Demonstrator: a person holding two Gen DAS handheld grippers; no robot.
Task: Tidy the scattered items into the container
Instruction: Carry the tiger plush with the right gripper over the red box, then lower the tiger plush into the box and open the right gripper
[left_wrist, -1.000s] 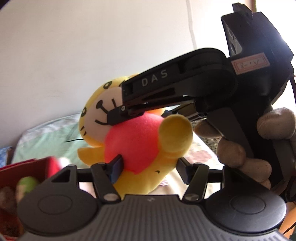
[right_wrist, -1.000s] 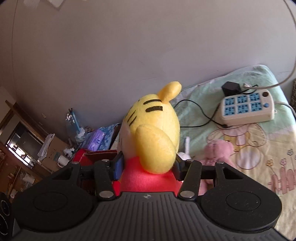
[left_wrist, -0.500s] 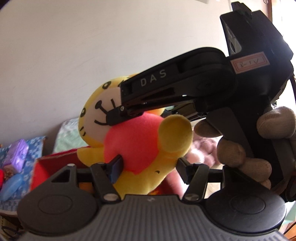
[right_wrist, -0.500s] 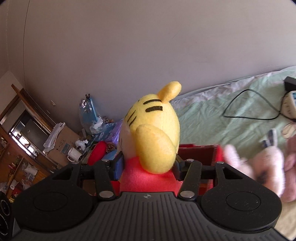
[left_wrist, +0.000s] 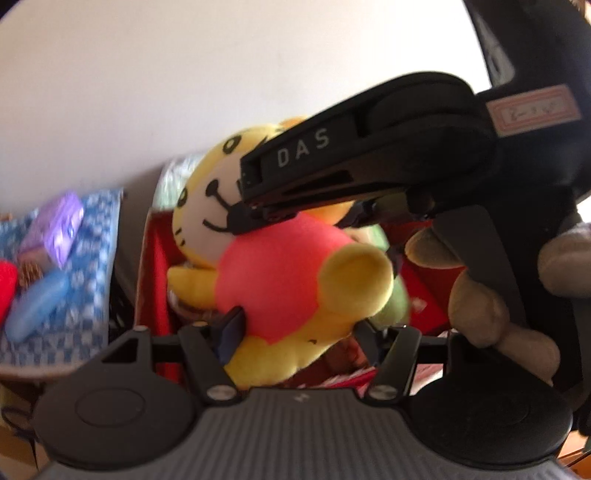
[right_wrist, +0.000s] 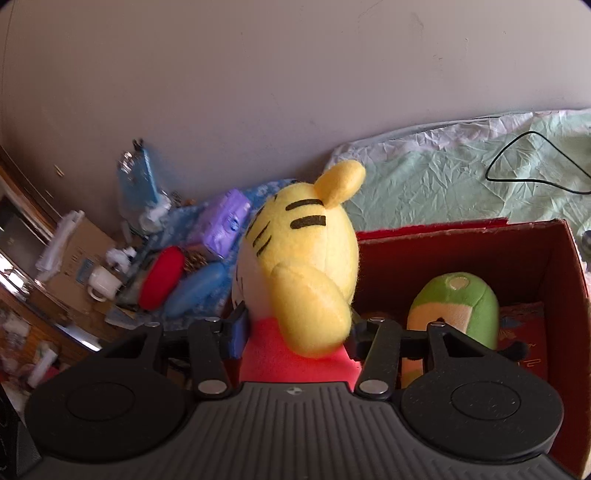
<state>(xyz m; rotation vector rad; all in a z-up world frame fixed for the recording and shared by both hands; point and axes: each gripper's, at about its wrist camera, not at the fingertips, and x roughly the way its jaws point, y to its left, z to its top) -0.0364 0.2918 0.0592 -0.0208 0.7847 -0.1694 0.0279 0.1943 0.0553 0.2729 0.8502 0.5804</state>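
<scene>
A yellow tiger plush (left_wrist: 280, 273) in a red shirt hangs between both grippers. My left gripper (left_wrist: 299, 328) grips its lower body, with the jaws opening and the pads still touching the fabric. My right gripper (right_wrist: 300, 328) clamps the red shirt from behind below the head (right_wrist: 303, 258), and its jaws are closing. One of its black fingers (left_wrist: 314, 166) crosses the plush's face in the left wrist view. The open red box (right_wrist: 461, 225) lies just below and to the right, with a green plush (right_wrist: 461, 306) inside. The plush hides the box's near left corner.
A hand (left_wrist: 476, 306) holds the right gripper's handle. A pale green bedsheet (right_wrist: 443, 177) with a black cable (right_wrist: 517, 162) lies behind the box. To the left, a blue cloth carries a purple pack (right_wrist: 225, 221), a red item (right_wrist: 162, 280) and a white mug (right_wrist: 103, 284).
Both grippers carried the plush sideways from over the bed to above the red box. The power strip and pink plush have left the view, and the box with the green plush has come in.
</scene>
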